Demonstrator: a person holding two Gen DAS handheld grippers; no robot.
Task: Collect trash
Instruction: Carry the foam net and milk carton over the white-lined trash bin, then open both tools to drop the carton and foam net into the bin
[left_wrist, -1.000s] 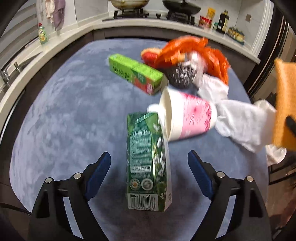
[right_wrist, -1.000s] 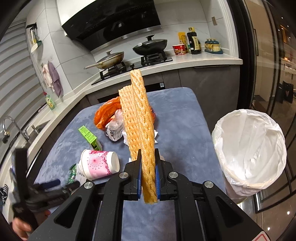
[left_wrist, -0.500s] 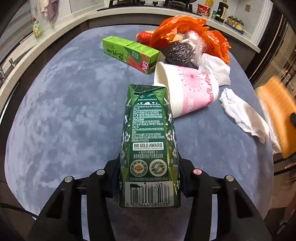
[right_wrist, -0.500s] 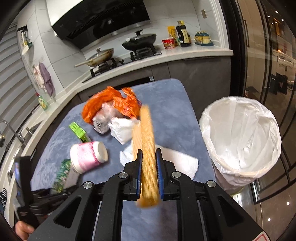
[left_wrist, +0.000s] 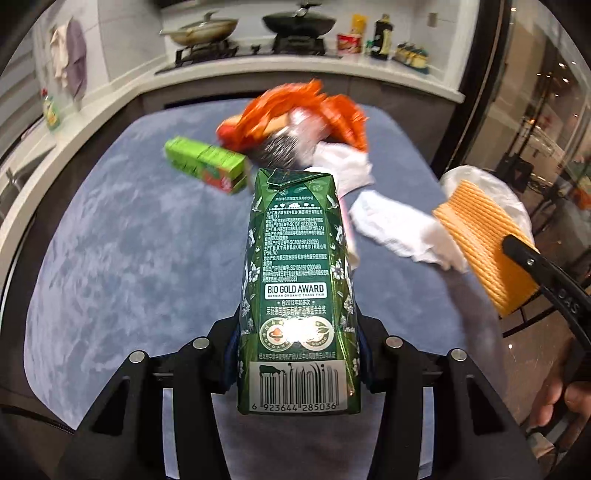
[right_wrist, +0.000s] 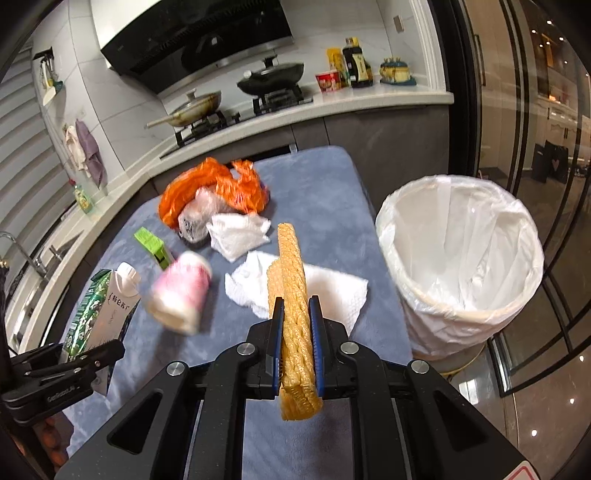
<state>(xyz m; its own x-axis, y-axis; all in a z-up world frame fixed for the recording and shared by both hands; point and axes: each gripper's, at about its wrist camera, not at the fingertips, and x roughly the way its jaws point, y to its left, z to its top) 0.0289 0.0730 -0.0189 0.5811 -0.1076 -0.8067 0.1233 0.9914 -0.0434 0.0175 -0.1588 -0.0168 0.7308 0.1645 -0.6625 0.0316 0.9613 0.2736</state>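
A kitchen island covered in a blue-grey mat (right_wrist: 325, 184) is seen strewn with rubbish, backed by a white counter (right_wrist: 369, 99) on which a hob, two pans (right_wrist: 271, 75) and bottles are set; a sink tap (right_wrist: 18, 247) and a hanging cloth (right_wrist: 90, 155) are seen at far left. A green carton (left_wrist: 299, 295) is held off the mat by the left gripper (left_wrist: 297, 354), whose fingers, just closed in from wide, are pressed on its sides. Beyond it, a small green box (right_wrist: 153, 247), a pink paper cup (right_wrist: 183, 295) lying on its side and blurred, an orange plastic bag (right_wrist: 214, 188) with a clear wrapper against it, and crumpled white paper towels (right_wrist: 240, 232) are spread across the surface. An orange sponge cloth (right_wrist: 295, 314) is clamped edge-up between the narrow fingers of the right gripper (right_wrist: 297, 347), above a flattened paper towel. At right, a bin lined with a white bag (right_wrist: 461, 258) is stood on the glossy floor just beside the island, before dark glass doors (right_wrist: 535, 110).
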